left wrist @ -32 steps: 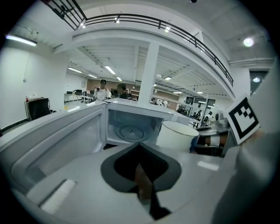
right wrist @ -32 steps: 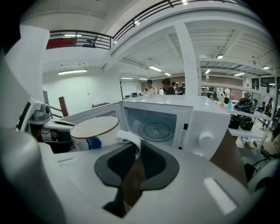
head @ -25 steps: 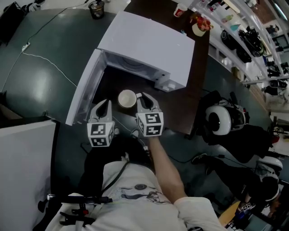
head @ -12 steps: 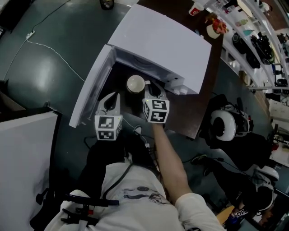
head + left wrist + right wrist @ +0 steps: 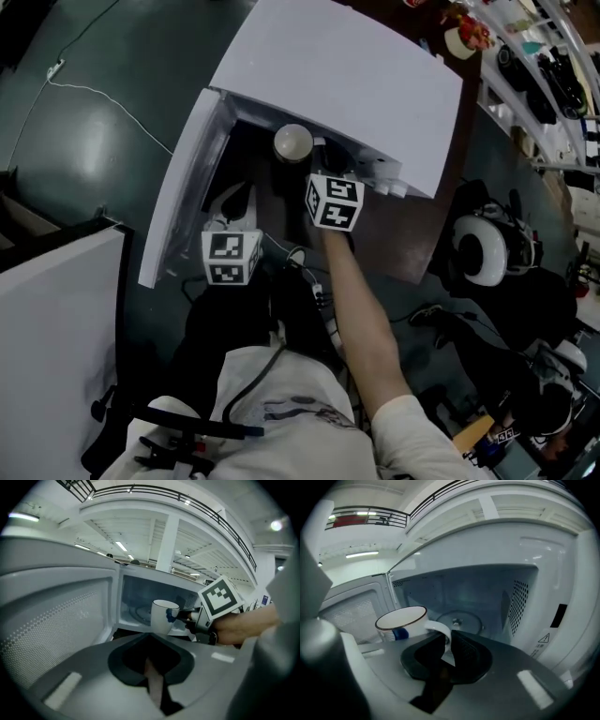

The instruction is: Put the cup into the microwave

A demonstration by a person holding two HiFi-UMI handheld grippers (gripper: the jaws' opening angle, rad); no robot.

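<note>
Nearest the person, the left gripper (image 5: 233,195) hangs in front of the microwave's opening, jaws together with nothing between them. At its 2 o'clock the right gripper (image 5: 319,176) has its jaws pinched on the handle of the white cup (image 5: 292,142). The cup is held upright right at the mouth of the cavity, at 11 o'clock from that gripper. Beyond the cup, the glass turntable (image 5: 458,619) lies inside the white microwave (image 5: 347,84). Its door (image 5: 178,187) is swung wide open at 9 o'clock.
</note>
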